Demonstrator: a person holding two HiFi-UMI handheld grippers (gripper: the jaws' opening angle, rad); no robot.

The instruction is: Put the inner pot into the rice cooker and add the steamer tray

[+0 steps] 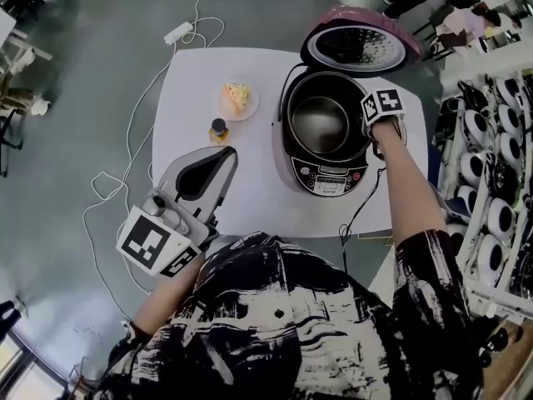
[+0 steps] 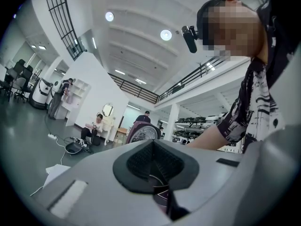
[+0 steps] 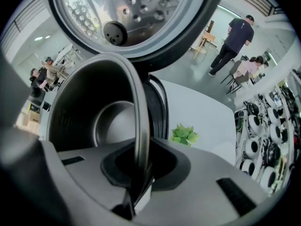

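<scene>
The rice cooker (image 1: 330, 177) stands on the right half of the white table (image 1: 250, 198), its lid (image 1: 358, 45) swung up and back. The metal inner pot (image 1: 320, 123) sits in the cooker's well. My right gripper (image 1: 371, 134) points down at the pot's right rim and is shut on that rim. In the right gripper view the thin rim (image 3: 141, 126) runs straight between the jaws of the right gripper (image 3: 138, 188), with the pot's hollow (image 3: 106, 124) to the left and the lid (image 3: 131, 13) above. My left gripper (image 1: 226, 152) hovers level over the table's front left, shut and empty (image 2: 162, 192). No steamer tray is in view.
A small plate with a piece of food (image 1: 237, 98) and a little dark-capped bottle (image 1: 218, 129) stand left of the cooker. A green leafy thing (image 3: 184, 134) lies on the table beyond the cooker. Shelves of white devices (image 1: 491, 173) line the right. A power strip (image 1: 177, 32) lies on the floor.
</scene>
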